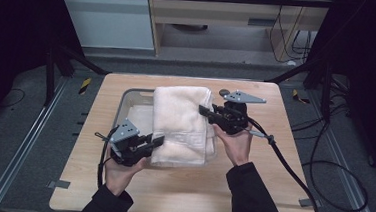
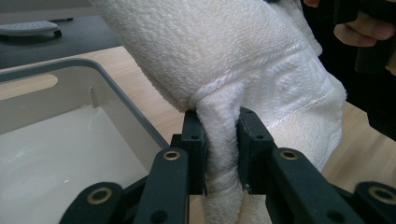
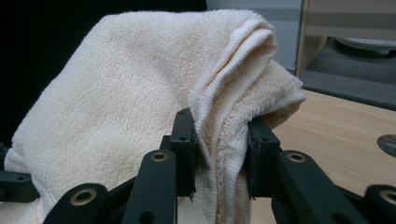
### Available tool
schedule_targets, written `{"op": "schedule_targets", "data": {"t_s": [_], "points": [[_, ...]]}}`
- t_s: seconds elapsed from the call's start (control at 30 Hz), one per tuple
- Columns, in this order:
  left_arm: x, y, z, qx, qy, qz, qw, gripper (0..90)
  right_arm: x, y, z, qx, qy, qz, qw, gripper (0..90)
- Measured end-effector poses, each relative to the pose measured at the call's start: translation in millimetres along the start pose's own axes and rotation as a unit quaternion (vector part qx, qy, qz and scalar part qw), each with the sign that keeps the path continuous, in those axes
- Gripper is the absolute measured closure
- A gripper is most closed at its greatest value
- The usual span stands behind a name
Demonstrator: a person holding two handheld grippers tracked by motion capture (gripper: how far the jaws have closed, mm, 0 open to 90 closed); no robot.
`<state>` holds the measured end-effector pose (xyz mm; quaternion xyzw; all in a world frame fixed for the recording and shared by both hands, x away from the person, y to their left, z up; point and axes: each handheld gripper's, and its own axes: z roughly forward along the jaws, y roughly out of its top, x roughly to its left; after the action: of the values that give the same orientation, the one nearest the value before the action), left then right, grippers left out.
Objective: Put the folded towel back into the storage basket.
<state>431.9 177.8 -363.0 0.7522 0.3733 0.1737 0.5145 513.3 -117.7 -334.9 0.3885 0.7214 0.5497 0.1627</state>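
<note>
Left gripper [image 1: 157, 141] and right gripper [image 1: 204, 110] face each other, jaws clamped, hands beneath.

Centre of the high view: towel [image 1: 181, 121] spread over the bin [image 1: 126, 101], which sits on the table [image 1: 250, 190]. Left gripper [image 1: 157, 141] meets the towel's lower-left edge, right gripper [image 1: 204, 111] its right edge. A small disc [image 1: 224, 92] lies above the right gripper.

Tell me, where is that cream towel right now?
In the high view the folded towel sits mid-table over the grey tub, pinched between the left gripper at its near edge and the right gripper at its right edge.
</note>
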Motion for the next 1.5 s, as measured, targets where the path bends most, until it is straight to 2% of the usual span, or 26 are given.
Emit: {"op": "schedule_targets", "data": {"t_s": [0.83,1.5], "points": [[25.2,1.6,-20.9,-0.015,0.031,-0.023,0.9991,74.5,20.6,20.3,31.3,-0.006,0.013,-0.014,0.9998,69.4],[49.9,3.4,-36.0,-0.030,0.067,-0.040,0.9965,74.5,38.1,38.6,63.3,-0.011,0.021,-0.029,0.9993,69.4]]}}
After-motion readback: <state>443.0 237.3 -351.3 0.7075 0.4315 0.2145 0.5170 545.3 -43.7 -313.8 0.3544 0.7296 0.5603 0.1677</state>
